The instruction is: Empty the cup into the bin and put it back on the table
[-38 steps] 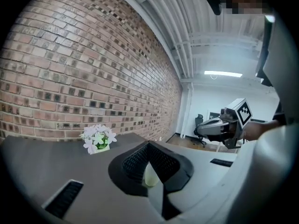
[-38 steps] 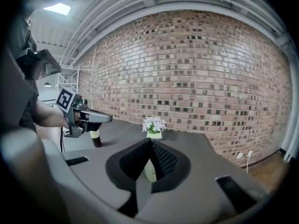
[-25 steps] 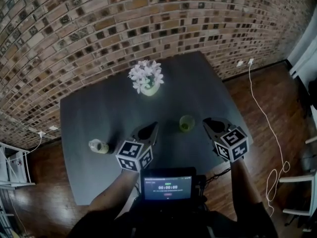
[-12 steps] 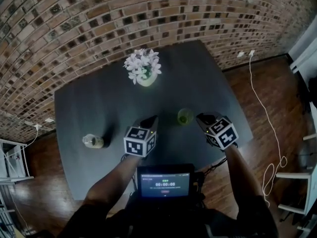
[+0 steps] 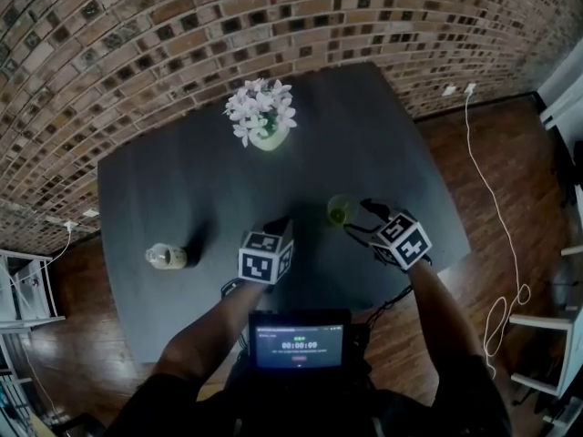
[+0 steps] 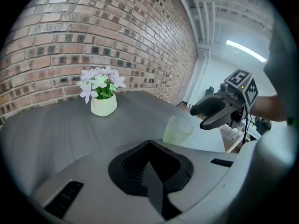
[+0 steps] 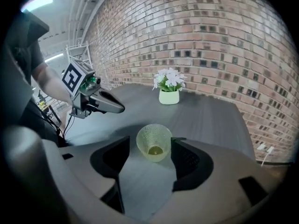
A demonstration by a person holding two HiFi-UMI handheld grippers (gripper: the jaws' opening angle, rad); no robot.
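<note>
A clear, green-tinted cup (image 5: 342, 210) (image 7: 154, 143) stands upright on the dark table (image 5: 182, 180) with a small yellowish bit at its bottom. My right gripper (image 5: 358, 218) (image 7: 150, 143) is low over the table. Its jaws have just been opening and now stand apart, one on each side of the cup, with the pads clear of it. My left gripper (image 5: 278, 228) (image 6: 149, 146) hovers to the left of the cup, jaws shut and empty. The left gripper view shows the cup (image 6: 177, 130) ahead to the right, below the right gripper (image 6: 219, 112).
A pale pot of white flowers (image 5: 261, 124) (image 7: 169, 91) stands at the far side of the table. A small jar (image 5: 166, 257) lies near the left edge. A white cable (image 5: 496, 244) trails over the wooden floor on the right. A brick wall backs the table.
Both grippers have sunk towards the table. The right gripper's jaws have opened and moved in around the cup. The left gripper stays shut.
</note>
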